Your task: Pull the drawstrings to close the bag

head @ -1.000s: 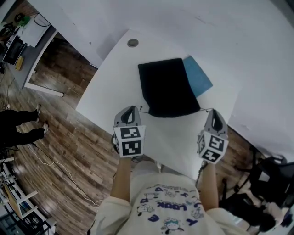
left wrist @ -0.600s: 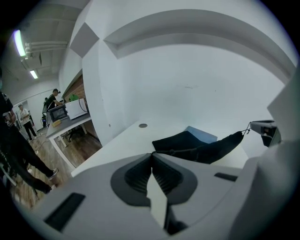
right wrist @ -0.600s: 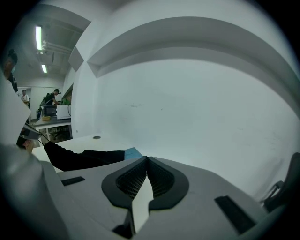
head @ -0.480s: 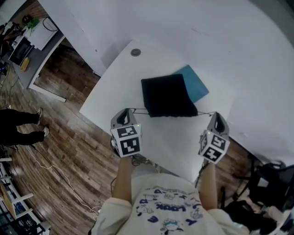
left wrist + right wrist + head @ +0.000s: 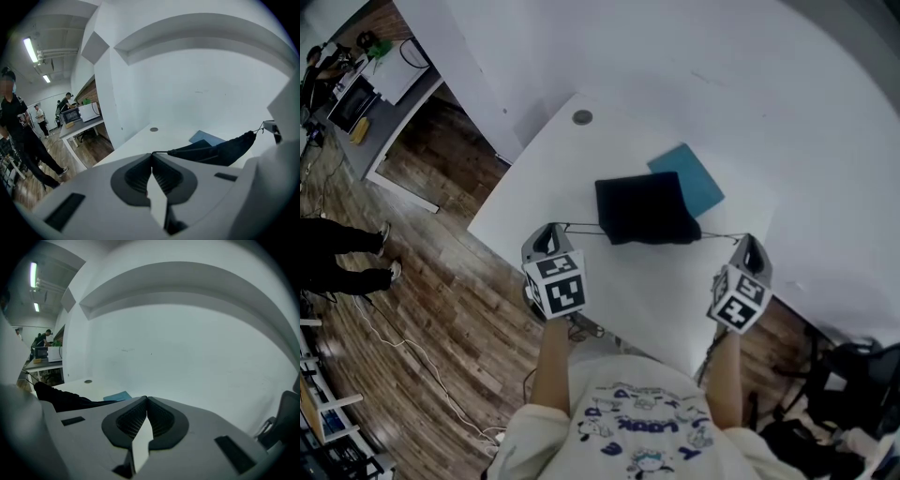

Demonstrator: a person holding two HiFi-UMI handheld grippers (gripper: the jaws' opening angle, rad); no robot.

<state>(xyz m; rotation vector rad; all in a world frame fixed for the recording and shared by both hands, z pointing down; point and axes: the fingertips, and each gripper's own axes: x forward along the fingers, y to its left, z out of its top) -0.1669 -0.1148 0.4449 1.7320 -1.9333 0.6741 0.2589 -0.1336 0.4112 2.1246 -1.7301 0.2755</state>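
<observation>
The closing pull is in hand. The left tongs (image 5: 549, 231) are pinched together on the left drawstring (image 5: 579, 226) and the right tongs (image 5: 748, 242) on the right drawstring (image 5: 719, 236), both cords taut. The black bag (image 5: 645, 208) lies between them on the white surface (image 5: 666, 281), overlapping a blue sheet (image 5: 694, 178). Next, I'd judge, comes a wider, even pull until the mouth cinches.

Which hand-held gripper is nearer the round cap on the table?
Left. The left hand-held gripper is at the table edge on the same side as the round cap; the right hand-held gripper is beyond the black bag, farther off.
</observation>
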